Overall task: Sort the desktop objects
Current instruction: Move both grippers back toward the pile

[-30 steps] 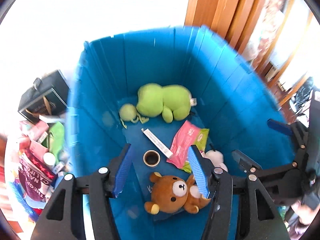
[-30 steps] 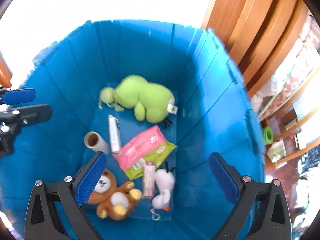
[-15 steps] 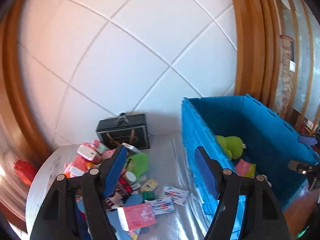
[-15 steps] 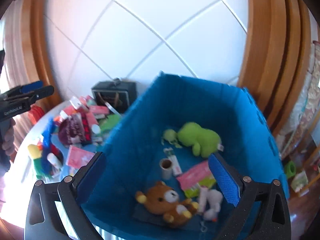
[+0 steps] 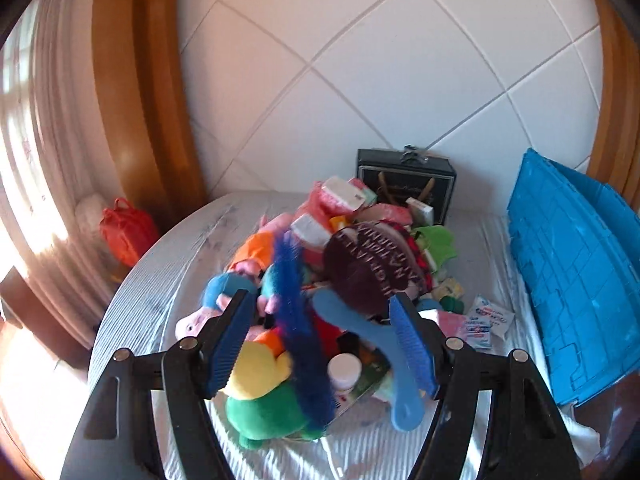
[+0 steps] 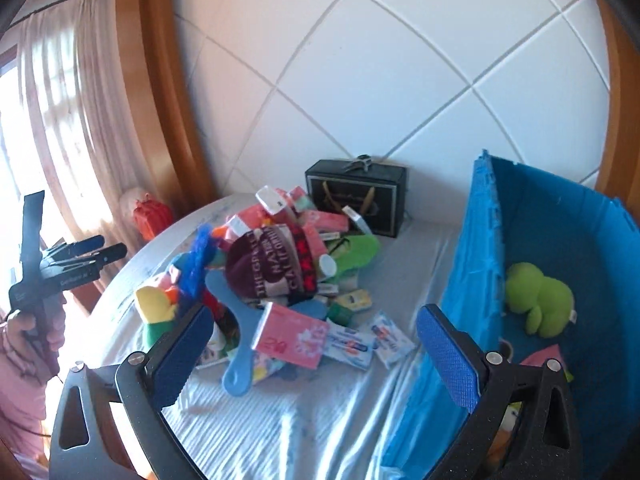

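Inside the blue bin [image 6: 560,240], only my right view shows one green plush [image 6: 536,296]. Both views: one black box [image 5: 406,184], one blue paddle [image 5: 384,344]; left gripper [image 5: 320,344] and right gripper [image 6: 316,356] both gape, empty.

Jumbled pile of toys and packets [image 6: 280,280] at frame centre; blue crate [image 6: 560,260] at right holding a green plush [image 6: 536,296].

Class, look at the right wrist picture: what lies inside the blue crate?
Inside the blue crate: a green plush toy and a pink packet's corner. The right gripper and crate wall hide the rest.

One blue crate [image 6: 560,248], one black box [image 6: 356,196]
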The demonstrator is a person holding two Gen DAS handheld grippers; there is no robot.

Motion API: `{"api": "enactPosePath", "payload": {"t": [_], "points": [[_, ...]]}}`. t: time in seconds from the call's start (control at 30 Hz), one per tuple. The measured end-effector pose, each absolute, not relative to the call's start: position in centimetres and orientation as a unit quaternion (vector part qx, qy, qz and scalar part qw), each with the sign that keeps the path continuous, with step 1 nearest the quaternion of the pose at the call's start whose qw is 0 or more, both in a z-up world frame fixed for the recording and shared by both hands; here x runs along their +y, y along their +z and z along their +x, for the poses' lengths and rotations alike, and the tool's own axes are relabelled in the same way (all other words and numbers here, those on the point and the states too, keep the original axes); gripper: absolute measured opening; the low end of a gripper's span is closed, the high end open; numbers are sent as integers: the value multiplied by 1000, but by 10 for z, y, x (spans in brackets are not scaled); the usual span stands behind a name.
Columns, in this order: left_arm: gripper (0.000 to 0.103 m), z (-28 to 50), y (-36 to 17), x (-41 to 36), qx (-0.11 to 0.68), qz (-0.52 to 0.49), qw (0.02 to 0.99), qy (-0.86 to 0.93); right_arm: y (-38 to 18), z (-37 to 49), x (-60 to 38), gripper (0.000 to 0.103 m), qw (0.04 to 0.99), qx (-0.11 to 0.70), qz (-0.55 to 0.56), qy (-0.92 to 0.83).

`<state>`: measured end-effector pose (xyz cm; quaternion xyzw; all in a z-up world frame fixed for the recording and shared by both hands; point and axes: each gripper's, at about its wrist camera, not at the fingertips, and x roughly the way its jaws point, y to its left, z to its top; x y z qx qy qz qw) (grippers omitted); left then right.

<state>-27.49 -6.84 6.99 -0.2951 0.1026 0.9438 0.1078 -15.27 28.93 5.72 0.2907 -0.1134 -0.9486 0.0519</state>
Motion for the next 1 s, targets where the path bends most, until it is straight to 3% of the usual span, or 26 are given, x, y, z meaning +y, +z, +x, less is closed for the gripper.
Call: {"api": "enactPosePath", "payload": {"t": [0.2,0.37,0.8,1.0], "points": [[70,-279,21,-143,94,-318,58,941,14,-175,255,103,52,-140,319,-936],[70,-277,-26,-159,100,-342,61,933,-29,-196,237,103,34,-181,350,-918],[70,-301,-120,-88,96,-413,140,895,-107,-214,215,103,-3,-204,431,-879],[63,-327,-142,-63,115,-424,138,888,-115,-228,233,103,-23,-196,441,-875]]}}
